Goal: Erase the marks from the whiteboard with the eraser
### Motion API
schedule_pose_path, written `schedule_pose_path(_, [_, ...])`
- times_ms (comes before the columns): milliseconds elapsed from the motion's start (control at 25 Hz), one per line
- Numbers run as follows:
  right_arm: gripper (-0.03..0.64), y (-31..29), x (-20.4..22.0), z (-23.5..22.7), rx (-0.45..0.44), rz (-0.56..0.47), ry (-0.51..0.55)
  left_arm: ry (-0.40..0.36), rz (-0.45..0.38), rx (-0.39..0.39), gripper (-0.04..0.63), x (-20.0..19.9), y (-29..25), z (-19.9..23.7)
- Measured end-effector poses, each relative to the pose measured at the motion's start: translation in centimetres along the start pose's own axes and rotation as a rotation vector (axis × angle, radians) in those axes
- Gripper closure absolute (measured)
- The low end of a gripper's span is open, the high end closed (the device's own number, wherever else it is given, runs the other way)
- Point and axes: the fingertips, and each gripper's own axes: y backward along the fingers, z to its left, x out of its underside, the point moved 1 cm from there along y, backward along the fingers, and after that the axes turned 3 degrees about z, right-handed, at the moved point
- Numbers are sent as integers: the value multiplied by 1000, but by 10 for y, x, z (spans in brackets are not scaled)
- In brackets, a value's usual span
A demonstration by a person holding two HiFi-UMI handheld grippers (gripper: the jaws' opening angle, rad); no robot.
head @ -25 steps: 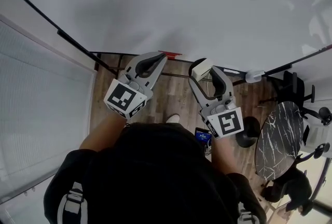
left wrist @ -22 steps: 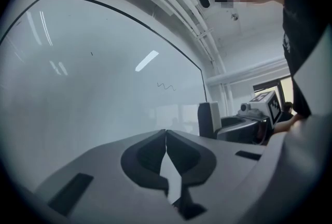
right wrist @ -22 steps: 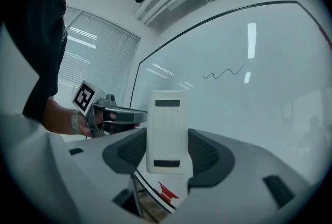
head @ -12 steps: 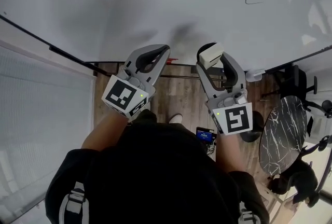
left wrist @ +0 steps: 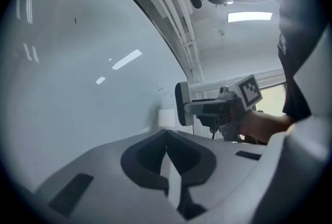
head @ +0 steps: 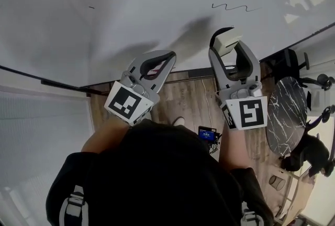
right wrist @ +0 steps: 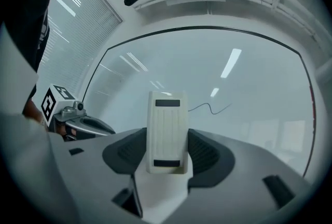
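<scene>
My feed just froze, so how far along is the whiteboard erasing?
Done: the eraser is clamped in the right gripper. In hand: it is held up near the whiteboard, just below the wavy line; contact can't be confirmed. Left: that line and a small dash are both intact. The left gripper is shut and empty.

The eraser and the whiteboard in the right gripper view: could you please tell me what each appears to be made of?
Eraser: probably moulded plastic, cream and matt, judging by its ribbed back and two dark inset slots; its board-side face looks dark, material unclear. Whiteboard: smooth glossy white surface, since ceiling lights reflect in it; what lies beneath cannot be told.
</scene>
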Motion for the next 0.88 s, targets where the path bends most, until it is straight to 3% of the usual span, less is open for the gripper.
schedule_pose_path(480, [371, -34, -44, 10, 209, 7, 0, -13, -42, 162, 591, -25, 9, 16])
schedule_pose_path(880, [371, -53, -58, 7, 332, 22, 51, 20, -47, 267, 591, -11, 17, 26])
